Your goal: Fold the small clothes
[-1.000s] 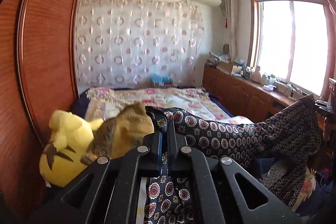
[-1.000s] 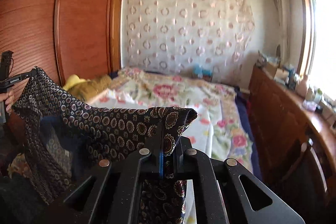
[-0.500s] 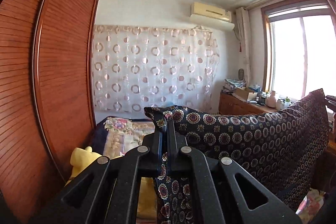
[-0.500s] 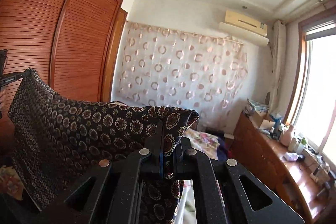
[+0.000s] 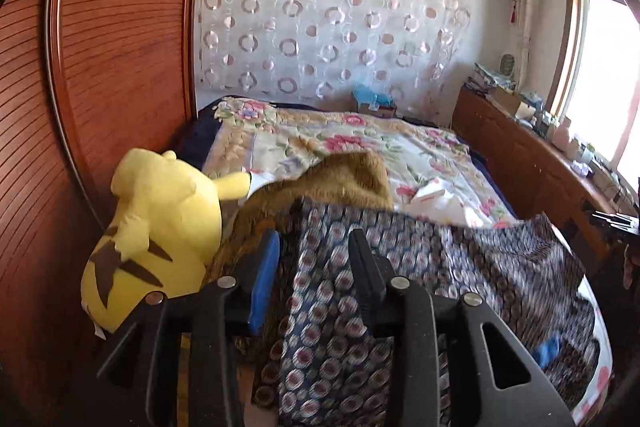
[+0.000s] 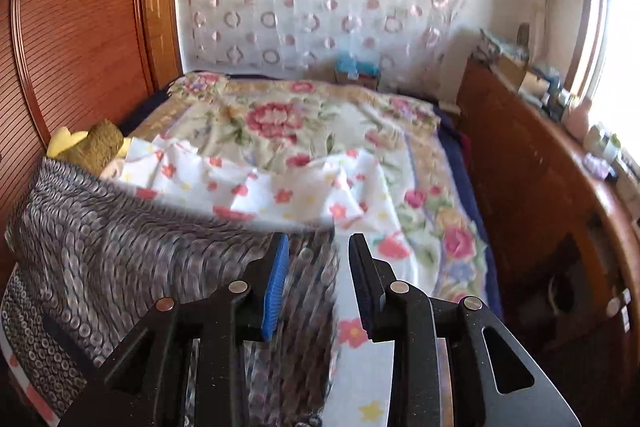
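Left gripper (image 5: 314,251): held low over the near end of the bed, pointing along the mattress toward the curtained wall. Jaws spread apart, nothing pinched; the dark patterned garment (image 5: 420,267) lies in the gap between the fingers and continues under them, loose.

Right gripper (image 6: 316,259): same pose, low and level, aimed up the bed. Jaws apart, released. The garment (image 6: 132,243) lies partly between its fingers and mostly to its left, motion-blurred.

Garment location: spread across the foot of the bed on the floral bedspread (image 6: 280,123), stretching from one gripper to the other. A white flowered cloth (image 6: 256,187) lies just beyond its far edge.

Count: one patterned garment; two grippers, both open-jawed; one yellow plush toy (image 5: 160,227) against the wooden wardrobe (image 5: 100,67) at the left edge of the bed; one brown furry item (image 5: 320,187) touching the plush and partly under the garment's edge. Other details too blurred to tell.
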